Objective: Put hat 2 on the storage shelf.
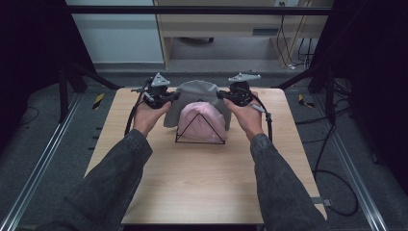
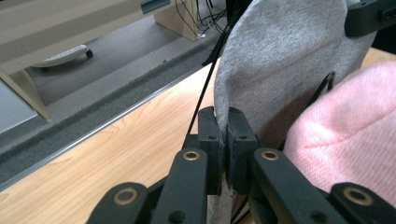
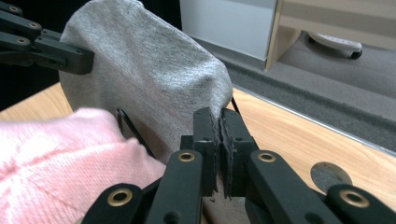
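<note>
Here, grey cloth (image 1: 196,92) stretched sideways between both: left hand-held gripper (image 1: 169,99) clenched on its left edge, right hand-held gripper (image 1: 222,95) on right edge. Hangs just behind pink cloth (image 1: 202,122) on wire stand (image 1: 199,141), probably draping over it; equal reach, worktop (image 1: 202,178) below.

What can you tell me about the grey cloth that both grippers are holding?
The grey cloth looks like soft, heathered knit fabric, perhaps a hat or cover, with a rounded top. It is stretched between the left gripper and the right gripper, each with its jaws shut on one edge. It is held up at the far side of the wooden table, arching over the back of a pink knitted cloth that sits on a thin black wire frame.
</note>
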`<control>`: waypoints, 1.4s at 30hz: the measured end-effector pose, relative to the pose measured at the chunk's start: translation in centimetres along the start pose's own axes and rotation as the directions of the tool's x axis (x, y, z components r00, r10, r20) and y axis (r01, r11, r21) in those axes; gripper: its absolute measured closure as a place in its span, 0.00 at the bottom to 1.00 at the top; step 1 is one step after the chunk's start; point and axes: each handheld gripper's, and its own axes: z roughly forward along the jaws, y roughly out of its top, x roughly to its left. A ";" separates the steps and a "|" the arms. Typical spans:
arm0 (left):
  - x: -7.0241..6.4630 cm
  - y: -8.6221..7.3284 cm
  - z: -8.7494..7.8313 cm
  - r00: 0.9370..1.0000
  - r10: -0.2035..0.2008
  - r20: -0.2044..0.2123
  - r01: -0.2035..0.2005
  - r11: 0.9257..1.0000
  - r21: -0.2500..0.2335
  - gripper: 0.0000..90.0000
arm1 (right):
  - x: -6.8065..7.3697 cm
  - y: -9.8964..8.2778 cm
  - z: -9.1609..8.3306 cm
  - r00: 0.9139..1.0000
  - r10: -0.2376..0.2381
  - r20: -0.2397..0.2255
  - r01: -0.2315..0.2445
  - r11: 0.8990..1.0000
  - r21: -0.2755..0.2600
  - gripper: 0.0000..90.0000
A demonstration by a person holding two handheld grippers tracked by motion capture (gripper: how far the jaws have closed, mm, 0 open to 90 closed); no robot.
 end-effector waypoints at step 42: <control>-2.8 -0.3 -2.4 0.997 -0.023 -0.077 0.027 0.998 0.051 0.46 | 1.3 0.3 -2.7 0.996 -0.012 0.085 0.011 1.000 0.008 0.52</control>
